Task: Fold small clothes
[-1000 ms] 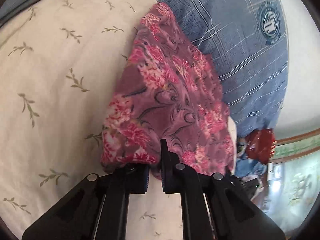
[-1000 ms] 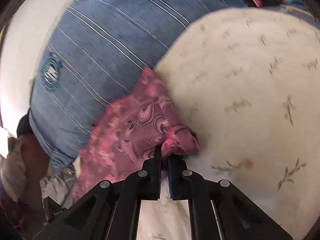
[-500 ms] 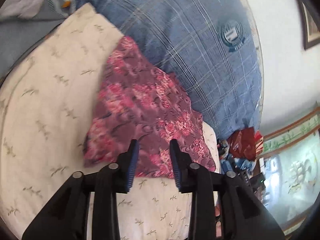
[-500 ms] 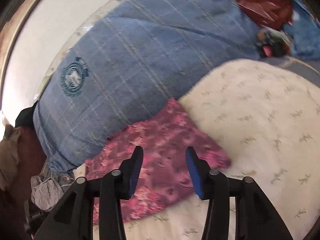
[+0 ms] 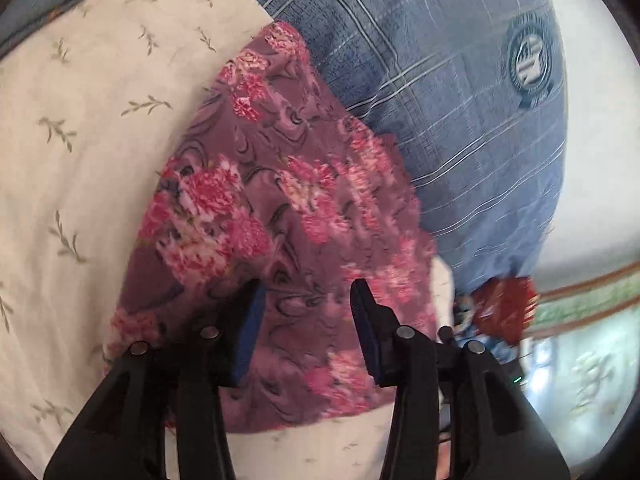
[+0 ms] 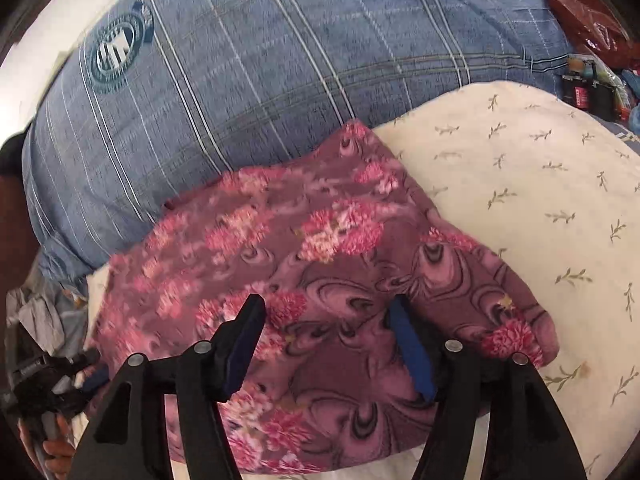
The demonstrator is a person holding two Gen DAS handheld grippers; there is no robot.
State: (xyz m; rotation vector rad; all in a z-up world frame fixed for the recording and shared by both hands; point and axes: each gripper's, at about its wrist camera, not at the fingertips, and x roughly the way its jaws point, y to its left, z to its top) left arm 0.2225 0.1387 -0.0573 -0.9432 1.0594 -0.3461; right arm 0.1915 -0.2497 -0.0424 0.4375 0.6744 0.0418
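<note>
A purple garment with pink flowers [image 5: 280,216] lies folded on a cream leaf-print cover [image 5: 80,152], its far edge against a blue plaid pillow [image 5: 440,92]. My left gripper [image 5: 306,296] hovers over the garment's near part, its jaws opening, nothing pinched between the blue pads. In the right wrist view the same garment [image 6: 320,248] spreads below my right gripper [image 6: 326,312], whose jaws are also opening wide above the cloth, free of it. At the lower left of that view the left gripper [image 6: 86,376] shows small, with a person's hand [image 6: 52,452] under it.
The blue plaid pillow [image 6: 260,80] with a round crest fills the back. Red plastic bags [image 5: 504,312] and small clutter [image 6: 588,88] lie beyond the bed's edge. Grey cloth [image 6: 36,316] is heaped at the left. The cream cover [image 6: 540,208] stretches to the right.
Both grippers were shut on the garment's edge a second ago; they have let it go, opened and lifted back. The garment now lies flat on the cover.
</note>
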